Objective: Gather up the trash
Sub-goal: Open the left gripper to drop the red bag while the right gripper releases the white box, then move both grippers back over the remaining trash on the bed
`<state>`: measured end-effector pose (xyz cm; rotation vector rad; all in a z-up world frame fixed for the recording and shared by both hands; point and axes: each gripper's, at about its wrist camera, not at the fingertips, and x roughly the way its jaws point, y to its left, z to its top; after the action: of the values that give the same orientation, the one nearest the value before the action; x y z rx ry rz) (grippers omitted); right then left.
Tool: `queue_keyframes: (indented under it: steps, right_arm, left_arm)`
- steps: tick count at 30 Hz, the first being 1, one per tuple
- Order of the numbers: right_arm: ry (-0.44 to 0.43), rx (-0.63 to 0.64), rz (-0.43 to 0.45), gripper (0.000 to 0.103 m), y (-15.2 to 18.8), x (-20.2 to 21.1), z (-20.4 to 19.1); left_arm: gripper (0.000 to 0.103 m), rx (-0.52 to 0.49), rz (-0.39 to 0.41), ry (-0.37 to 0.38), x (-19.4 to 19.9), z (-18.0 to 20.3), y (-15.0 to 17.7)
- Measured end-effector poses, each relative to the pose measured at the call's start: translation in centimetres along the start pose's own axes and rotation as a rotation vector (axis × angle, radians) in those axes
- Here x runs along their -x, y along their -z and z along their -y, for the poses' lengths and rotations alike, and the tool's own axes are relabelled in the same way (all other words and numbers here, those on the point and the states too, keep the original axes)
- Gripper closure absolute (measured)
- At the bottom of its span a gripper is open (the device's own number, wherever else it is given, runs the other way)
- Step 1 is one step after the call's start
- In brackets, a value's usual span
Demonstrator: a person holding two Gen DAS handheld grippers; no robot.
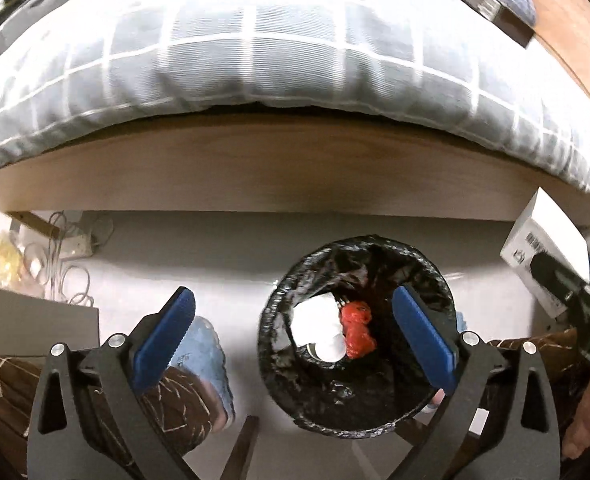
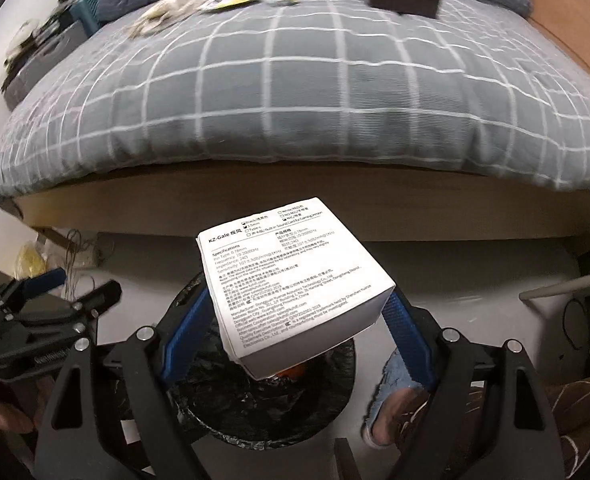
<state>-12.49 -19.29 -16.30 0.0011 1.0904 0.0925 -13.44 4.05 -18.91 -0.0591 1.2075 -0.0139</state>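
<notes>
Left gripper spread wide and empty, above the bin beside the bed. Right gripper clamped on a white box, directly over the bin's black liner.

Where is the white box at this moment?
The white box is held between the fingers of the right gripper, directly above the black-lined trash bin on the floor before the bed.

Both wrist cams above bin, bed-facing.
</notes>
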Motion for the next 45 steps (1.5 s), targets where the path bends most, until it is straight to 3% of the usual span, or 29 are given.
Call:
queue_keyframes:
  steps: [10, 18, 29, 45]
  right_arm:
    - [-0.015, 0.081, -0.115, 0.023, 0.6, -2.8, -4.6]
    - [-0.016, 0.098, -0.148, 0.023, 0.9, -3.9, -5.4]
    - [0.027, 0.119, -0.089, 0.007, 0.5, -3.0, -5.4]
    - [0.095, 0.081, 0.132, 0.008, -4.0, 2.1, -3.2]
  left_arm:
    - [0.006, 0.034, 0.001, -0.016, 0.7, -2.9, 0.2]
    - [0.006, 0.036, -0.002, -0.024, 0.8, -3.3, 0.2]
    - [0.006, 0.031, 0.01, -0.027, 1.2, -3.3, -0.1]
    - [0.006, 0.043, 0.132, -0.01, 4.7, -3.0, -3.5]
